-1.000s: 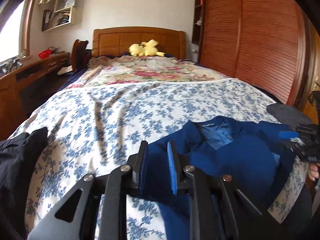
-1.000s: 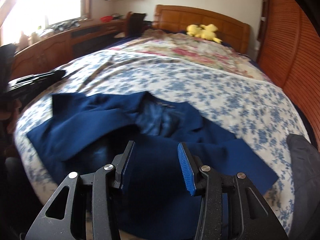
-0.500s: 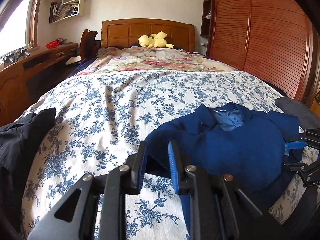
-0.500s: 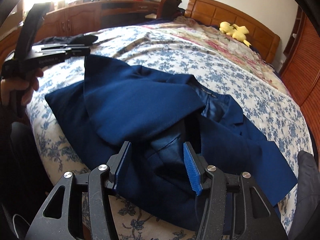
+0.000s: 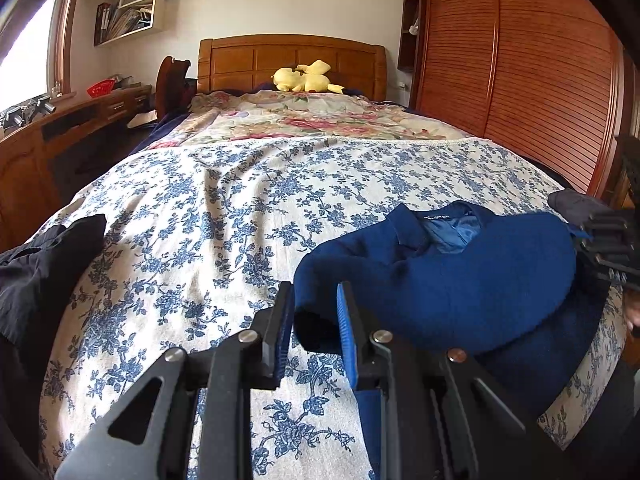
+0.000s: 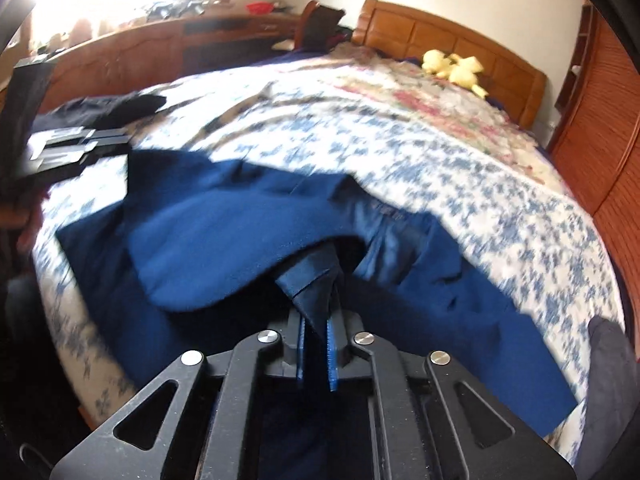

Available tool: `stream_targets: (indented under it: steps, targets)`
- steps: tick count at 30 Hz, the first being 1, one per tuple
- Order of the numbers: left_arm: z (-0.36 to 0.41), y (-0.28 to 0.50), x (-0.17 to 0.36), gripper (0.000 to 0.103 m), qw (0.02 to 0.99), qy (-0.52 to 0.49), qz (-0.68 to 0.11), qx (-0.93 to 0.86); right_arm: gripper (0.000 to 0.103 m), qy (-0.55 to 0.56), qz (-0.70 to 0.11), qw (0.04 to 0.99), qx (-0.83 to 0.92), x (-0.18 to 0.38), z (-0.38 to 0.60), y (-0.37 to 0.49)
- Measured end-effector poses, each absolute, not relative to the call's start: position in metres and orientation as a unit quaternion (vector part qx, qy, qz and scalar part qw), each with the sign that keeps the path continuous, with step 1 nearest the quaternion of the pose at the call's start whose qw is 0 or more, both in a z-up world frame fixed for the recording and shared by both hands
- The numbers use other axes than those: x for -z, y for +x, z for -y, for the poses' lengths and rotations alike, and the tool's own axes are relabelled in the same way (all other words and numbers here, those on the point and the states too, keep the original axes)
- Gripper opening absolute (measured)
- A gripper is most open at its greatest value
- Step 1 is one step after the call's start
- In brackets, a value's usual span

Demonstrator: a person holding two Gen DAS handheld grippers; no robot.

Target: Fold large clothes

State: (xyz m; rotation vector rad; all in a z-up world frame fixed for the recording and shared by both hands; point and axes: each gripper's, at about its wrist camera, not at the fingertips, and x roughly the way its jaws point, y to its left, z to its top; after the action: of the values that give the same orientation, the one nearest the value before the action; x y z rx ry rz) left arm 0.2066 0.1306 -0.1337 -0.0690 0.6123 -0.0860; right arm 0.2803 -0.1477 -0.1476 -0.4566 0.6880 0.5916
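Right wrist view: right gripper (image 6: 316,344) fingers have just snapped closed, clamped on the dark-blue woven jacket (image 6: 224,232) edge (lower centre); left gripper (image 5: 314,332) fingers pinch its cuff, so folding can proceed.

Left wrist view: we look from low at the foot of the bed (image 5: 240,208), along the left gripper (image 5: 314,316) toward the headboard (image 5: 292,60), tilted downward. The blue jacket (image 5: 460,280) lies close in, lower right; the right gripper (image 5: 608,248) shows at the right edge.

Right wrist view: we look from the same end of the bed (image 6: 360,120), facing diagonally across it toward the headboard (image 6: 452,48) at upper right, pitched downward, very near the blue jacket (image 6: 224,240). The left gripper (image 6: 80,144) shows at the left edge. The picture is blurred.

Shared: jacket, bedspread, headboard, yellow plush toy (image 5: 306,77) (image 6: 454,66), wooden tabletop (image 5: 80,108) (image 6: 168,32) along the window side.
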Motion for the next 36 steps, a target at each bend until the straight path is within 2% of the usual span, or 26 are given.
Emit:
stream_targets:
  steps: [13,16,21,22,25,30,36]
  targets:
    - [-0.133,0.212,0.136,0.019,0.951,-0.04,-0.301,0.054,0.005,-0.272,-0.315,0.881,-0.226,0.14,0.111,0.374]
    - [-0.134,0.214,0.138,0.019,0.95,-0.043,-0.304,0.054,0.019,-0.263,-0.318,0.887,-0.207,0.14,0.112,0.387]
    - [-0.135,0.216,0.141,0.019,0.949,-0.046,-0.308,0.053,0.022,-0.298,-0.302,0.885,-0.191,0.131,0.093,0.402]
    - [-0.134,0.216,0.141,0.019,0.949,-0.046,-0.308,0.053,0.026,-0.298,-0.304,0.885,-0.188,0.129,0.09,0.405]
    - [-0.134,0.215,0.142,0.019,0.949,-0.044,-0.308,0.054,0.051,-0.287,-0.308,0.89,-0.174,0.122,0.089,0.414]
    - [-0.136,0.214,0.142,0.019,0.948,-0.046,-0.309,0.054,0.053,-0.298,-0.316,0.887,-0.159,0.129,0.089,0.417]
    - [-0.133,0.214,0.14,0.019,0.949,-0.044,-0.306,0.057,0.053,-0.271,-0.364,0.866,-0.21,0.135,0.096,0.405]
